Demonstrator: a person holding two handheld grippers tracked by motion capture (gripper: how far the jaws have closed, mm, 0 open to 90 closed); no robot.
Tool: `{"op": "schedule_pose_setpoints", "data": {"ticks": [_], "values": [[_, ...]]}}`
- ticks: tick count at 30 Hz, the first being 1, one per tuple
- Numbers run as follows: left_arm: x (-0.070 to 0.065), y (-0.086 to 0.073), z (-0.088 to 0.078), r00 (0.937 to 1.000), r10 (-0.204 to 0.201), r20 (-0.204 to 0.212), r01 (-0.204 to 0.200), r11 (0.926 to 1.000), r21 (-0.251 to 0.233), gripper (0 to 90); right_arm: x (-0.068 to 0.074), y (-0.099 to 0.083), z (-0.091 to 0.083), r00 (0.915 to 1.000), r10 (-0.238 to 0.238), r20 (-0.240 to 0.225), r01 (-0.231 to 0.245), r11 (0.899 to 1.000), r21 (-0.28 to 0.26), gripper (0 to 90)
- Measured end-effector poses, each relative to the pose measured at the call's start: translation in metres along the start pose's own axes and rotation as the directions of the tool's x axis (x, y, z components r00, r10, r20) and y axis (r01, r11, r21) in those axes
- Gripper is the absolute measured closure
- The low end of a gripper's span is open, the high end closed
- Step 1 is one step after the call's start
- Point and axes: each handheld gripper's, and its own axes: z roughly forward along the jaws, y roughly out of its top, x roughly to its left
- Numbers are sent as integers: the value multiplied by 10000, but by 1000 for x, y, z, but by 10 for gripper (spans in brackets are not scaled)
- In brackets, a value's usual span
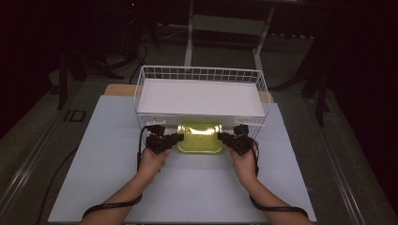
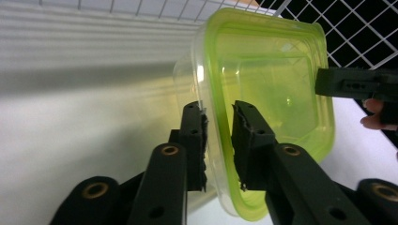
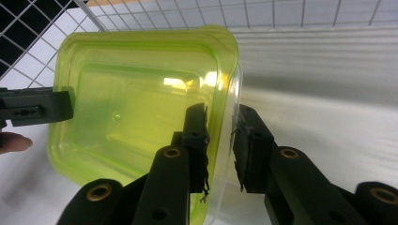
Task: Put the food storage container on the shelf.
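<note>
A translucent yellow-green plastic container with a green lid (image 1: 200, 137) stands on the pale blue-white table (image 1: 94, 178), just in front of the white wire basket (image 1: 202, 75) that holds a flat white board (image 1: 199, 96). The left gripper (image 1: 179, 137) meets the container at its 9 o'clock side and the right gripper (image 1: 220, 136) at its 3 o'clock side.

In the left gripper view, the jaws of the left gripper (image 2: 219, 117) stand narrow, one on each side of the lid's rim, yet a small gap seems to remain at each pad. The right gripper view gives the same picture for the right gripper (image 3: 221, 121): the rim lies between narrow jaws that do not clearly press. The step in hand is probably the two-sided grip on the container, or its release; the pictures do not decide which.

To lift it into the basket, both grippers would need to pinch the rim firmly and rise together, level, over the basket's near wall.

The high view gives the layout and both hands (image 1: 151, 161). The gripper views show the gaps at the pads.
</note>
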Motion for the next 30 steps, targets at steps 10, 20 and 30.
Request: {"op": "schedule_pose_setpoints", "data": {"ticks": [10, 20, 30], "values": [[3, 2, 9, 9947, 850, -586, -871, 9956, -346, 580, -1, -2, 11, 9995, -194, 252, 203, 9991, -365, 637], [2, 0, 9, 9958, 745, -541, -781, 9946, -682, 489, 2, -3, 12, 9941, -663, 854, 723, 9949, -697, 514], [-10, -7, -14, 9943, 1038, -254, -1053, 9921, -683, 489, 10, -10, -13, 9939, -959, 537, 1006, 9906, -927, 511]]}}
